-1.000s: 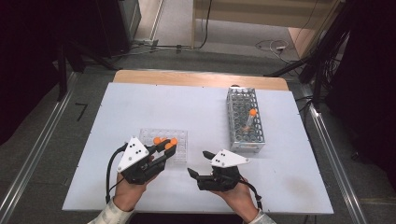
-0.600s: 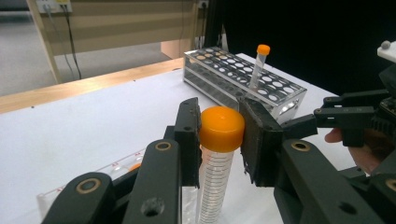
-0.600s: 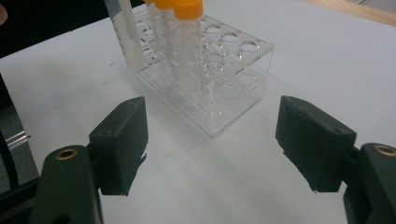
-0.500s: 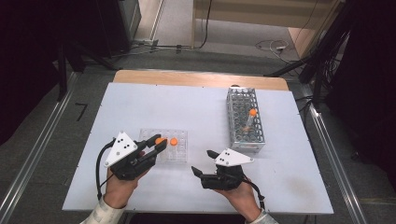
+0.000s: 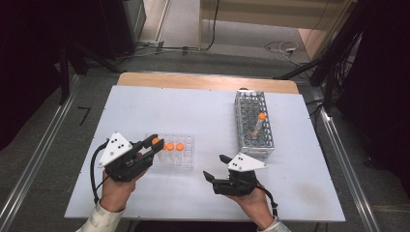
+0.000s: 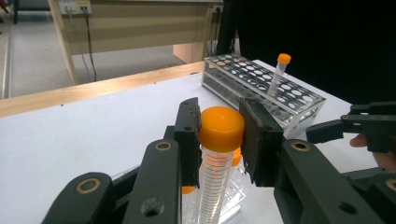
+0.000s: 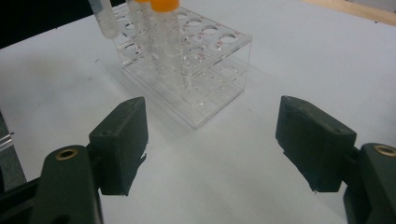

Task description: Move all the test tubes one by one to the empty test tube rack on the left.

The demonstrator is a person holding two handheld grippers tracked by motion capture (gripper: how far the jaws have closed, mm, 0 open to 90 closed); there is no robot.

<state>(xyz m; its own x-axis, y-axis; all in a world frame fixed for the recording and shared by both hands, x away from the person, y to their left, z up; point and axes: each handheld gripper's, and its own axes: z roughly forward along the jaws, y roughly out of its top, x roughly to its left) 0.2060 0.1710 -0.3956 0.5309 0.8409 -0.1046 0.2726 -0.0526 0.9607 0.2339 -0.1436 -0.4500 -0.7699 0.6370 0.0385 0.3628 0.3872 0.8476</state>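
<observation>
Now one orange-capped tube (image 6: 219,140) clamped in left tool (image 6: 222,135); two tubes in clear rack (image 5: 186,155); right tool (image 7: 212,144) wide

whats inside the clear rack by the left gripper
The clear rack holds two orange-capped tubes standing upright; a third tube is clamped at its cap between the left gripper fingers, above the rack. The gripper covers the rack's left end, so any tubes there are hidden.

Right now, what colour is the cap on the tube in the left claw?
Orange; the cap shows best in the left gripper view, between the left claw pads.
</observation>
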